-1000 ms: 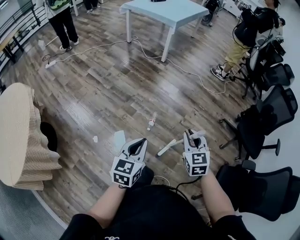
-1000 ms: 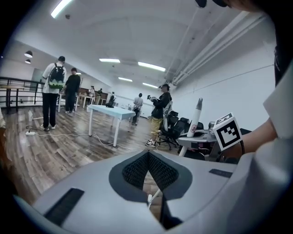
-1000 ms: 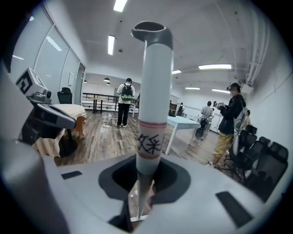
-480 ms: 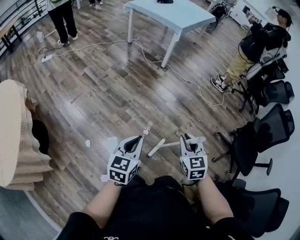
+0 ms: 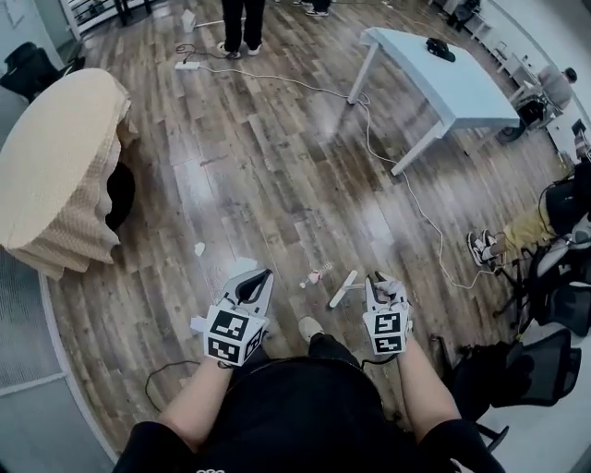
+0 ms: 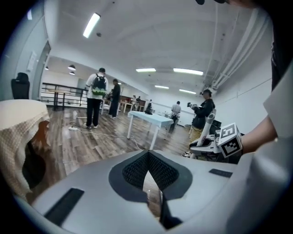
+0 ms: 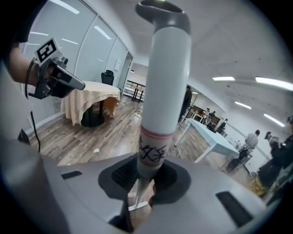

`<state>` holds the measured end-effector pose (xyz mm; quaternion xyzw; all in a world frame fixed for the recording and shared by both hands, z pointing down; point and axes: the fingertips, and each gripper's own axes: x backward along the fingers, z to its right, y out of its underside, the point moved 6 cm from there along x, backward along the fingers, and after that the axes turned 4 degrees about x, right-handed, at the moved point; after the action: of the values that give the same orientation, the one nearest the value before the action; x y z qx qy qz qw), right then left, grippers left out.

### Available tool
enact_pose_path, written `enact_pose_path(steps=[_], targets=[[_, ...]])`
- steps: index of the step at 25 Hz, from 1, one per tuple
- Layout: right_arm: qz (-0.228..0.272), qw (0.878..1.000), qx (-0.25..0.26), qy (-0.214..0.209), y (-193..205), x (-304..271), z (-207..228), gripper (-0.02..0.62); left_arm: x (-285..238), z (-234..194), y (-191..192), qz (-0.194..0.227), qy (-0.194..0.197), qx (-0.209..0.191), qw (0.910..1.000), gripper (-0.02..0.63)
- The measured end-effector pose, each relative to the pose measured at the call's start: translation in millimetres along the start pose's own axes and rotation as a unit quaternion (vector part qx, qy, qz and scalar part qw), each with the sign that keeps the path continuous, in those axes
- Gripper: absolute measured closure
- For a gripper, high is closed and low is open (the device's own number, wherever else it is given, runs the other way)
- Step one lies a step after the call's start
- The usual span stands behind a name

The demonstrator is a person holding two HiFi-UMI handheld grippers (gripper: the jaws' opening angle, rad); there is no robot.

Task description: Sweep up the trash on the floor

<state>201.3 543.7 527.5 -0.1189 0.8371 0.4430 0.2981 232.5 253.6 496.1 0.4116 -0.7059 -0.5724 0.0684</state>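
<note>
My right gripper (image 5: 386, 286) (image 7: 145, 179) is shut on a white broom handle (image 7: 165, 91) with a grey cap; in the head view the handle (image 5: 345, 288) slants down to the left of it. My left gripper (image 5: 251, 288) (image 6: 149, 157) has its jaws together with nothing between them. On the wooden floor just ahead lie a small plastic bottle (image 5: 316, 275), a crumpled white paper (image 5: 240, 268) by the left gripper's tips, and a white scrap (image 5: 199, 248). The broom's head is out of sight.
A round table under a beige cloth (image 5: 55, 166) stands at left, a light blue table (image 5: 443, 83) at the far right. A white cable (image 5: 406, 199) runs across the floor. Black office chairs (image 5: 559, 286) and a seated person's legs (image 5: 512, 236) are at right; people stand at the far end (image 5: 242, 18).
The head view has swung round, so the beige table and blue table sit elsewhere in the picture. Both grippers keep their pose; the bottle and paper still lie just ahead of them.
</note>
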Motion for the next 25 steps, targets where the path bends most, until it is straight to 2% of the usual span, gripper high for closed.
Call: enact_pose_path(steps=[2, 5, 9, 12, 18, 25], targets=[[-0.001, 1.0, 0.008, -0.009, 14, -17, 14, 0.522, 11, -4, 5, 0.014, -0.055, 0.022, 0.9981, 0.611], [0.003, 0.999, 0.029, -0.034, 36, -38, 33, 0.522, 30, 0, 18, 0.031, -0.133, 0.066, 0.9885, 0.611], [0.025, 0.996, 0.05, -0.064, 51, -69, 65, 0.522, 31, 31, 28, 0.022, -0.186, 0.059, 0.9805, 0.611], [0.035, 0.992, 0.08, -0.094, 61, -92, 74, 0.522, 26, 56, 43, 0.013, -0.215, 0.063, 0.9744, 0.611], [0.059, 0.969, 0.166, -0.174, 65, -122, 52, 0.522, 48, 100, 78, -0.001, -0.274, 0.098, 0.9567, 0.611], [0.091, 0.936, 0.225, -0.256, 41, -119, -5, 0.523, 98, 129, 88, 0.021, -0.358, 0.149, 0.9214, 0.611]])
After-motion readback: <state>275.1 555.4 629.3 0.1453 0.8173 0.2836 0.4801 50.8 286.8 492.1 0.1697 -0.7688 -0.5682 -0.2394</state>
